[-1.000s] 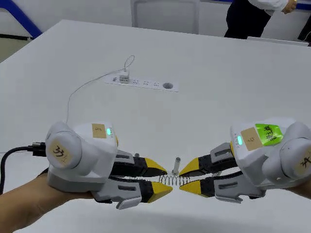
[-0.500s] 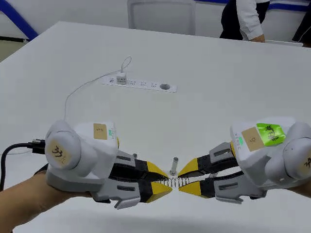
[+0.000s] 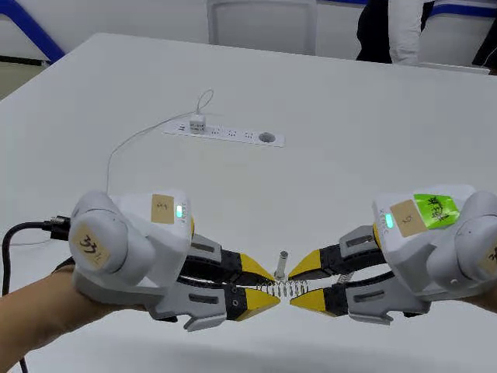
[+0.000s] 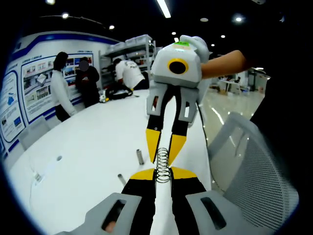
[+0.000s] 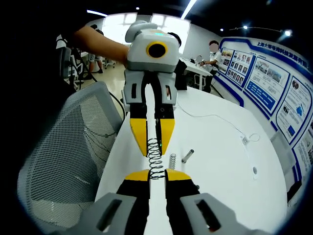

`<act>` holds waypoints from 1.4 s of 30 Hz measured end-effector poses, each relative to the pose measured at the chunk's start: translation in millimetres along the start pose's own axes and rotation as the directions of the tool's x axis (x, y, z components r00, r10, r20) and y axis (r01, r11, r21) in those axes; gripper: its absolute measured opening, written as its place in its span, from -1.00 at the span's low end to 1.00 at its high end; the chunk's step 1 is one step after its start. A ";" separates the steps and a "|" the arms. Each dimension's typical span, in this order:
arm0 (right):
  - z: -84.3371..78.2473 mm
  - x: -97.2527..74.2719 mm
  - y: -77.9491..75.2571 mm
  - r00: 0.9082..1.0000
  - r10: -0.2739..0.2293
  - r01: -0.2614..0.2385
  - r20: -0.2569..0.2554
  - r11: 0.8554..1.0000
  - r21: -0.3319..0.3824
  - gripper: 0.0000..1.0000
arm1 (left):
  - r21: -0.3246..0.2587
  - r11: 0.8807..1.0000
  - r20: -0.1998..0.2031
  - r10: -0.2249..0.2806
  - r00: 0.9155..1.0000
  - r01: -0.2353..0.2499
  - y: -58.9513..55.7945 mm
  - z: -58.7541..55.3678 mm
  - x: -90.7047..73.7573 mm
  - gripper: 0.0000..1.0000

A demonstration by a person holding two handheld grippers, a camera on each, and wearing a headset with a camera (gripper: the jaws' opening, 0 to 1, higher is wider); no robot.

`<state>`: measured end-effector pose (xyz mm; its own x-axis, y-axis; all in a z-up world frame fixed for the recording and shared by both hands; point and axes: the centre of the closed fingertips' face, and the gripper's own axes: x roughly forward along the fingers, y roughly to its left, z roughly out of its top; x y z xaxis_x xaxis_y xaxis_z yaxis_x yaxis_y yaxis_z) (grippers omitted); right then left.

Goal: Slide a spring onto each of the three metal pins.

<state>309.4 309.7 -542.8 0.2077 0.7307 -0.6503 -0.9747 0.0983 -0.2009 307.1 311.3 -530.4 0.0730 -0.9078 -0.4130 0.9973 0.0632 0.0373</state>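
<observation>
A small steel spring (image 3: 283, 290) hangs level just above the white table (image 3: 326, 109), held at both ends. My left gripper (image 3: 259, 286) is shut on its left end and my right gripper (image 3: 306, 283) is shut on its right end, tips facing each other. In the left gripper view the spring (image 4: 163, 164) runs from my own tips up to the right gripper (image 4: 165, 145). In the right gripper view the spring (image 5: 155, 159) reaches the left gripper (image 5: 152, 135). One metal pin (image 3: 281, 264) stands just behind the spring. Two pins (image 4: 140, 156) (image 4: 121, 179) stand on the table. A second spring (image 5: 172, 161) lies beside a pin (image 5: 188, 156).
A white power strip (image 3: 229, 134) with a plugged charger and thin cable lies at the middle of the table. A black cable (image 3: 23, 233) trails from the left gripper. A mesh chair (image 5: 73, 147) sits at the near table edge. A person (image 3: 396, 27) stands at the far side.
The two grippers have drawn slightly closer together along the spring and hold it in much the same place. The person at the far side has shifted.
</observation>
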 end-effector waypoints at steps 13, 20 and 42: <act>21.1 -6.0 -0.4 0.995 0.013 -0.019 0.094 0.998 0.057 -0.78 | 0.017 1.000 -0.035 0.025 0.999 -0.025 5.2 -8.9 -0.4 -0.79; 46.6 -10.3 -3.5 0.978 0.005 -0.028 0.208 0.994 0.107 -0.78 | 0.028 0.999 -0.026 0.039 0.999 -0.038 6.3 -4.0 3.7 -0.79; 59.6 -3.9 -7.9 0.971 -0.014 -0.022 0.238 0.989 0.147 -0.79 | -0.026 0.998 0.010 0.053 0.999 -0.053 6.8 -1.8 2.2 -0.78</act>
<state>311.4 346.3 -495.0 0.1956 0.8692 -0.4541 -0.9806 0.1807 -0.0764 314.1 310.5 -532.7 0.1256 -0.9072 -0.4014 0.9919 0.1216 0.0354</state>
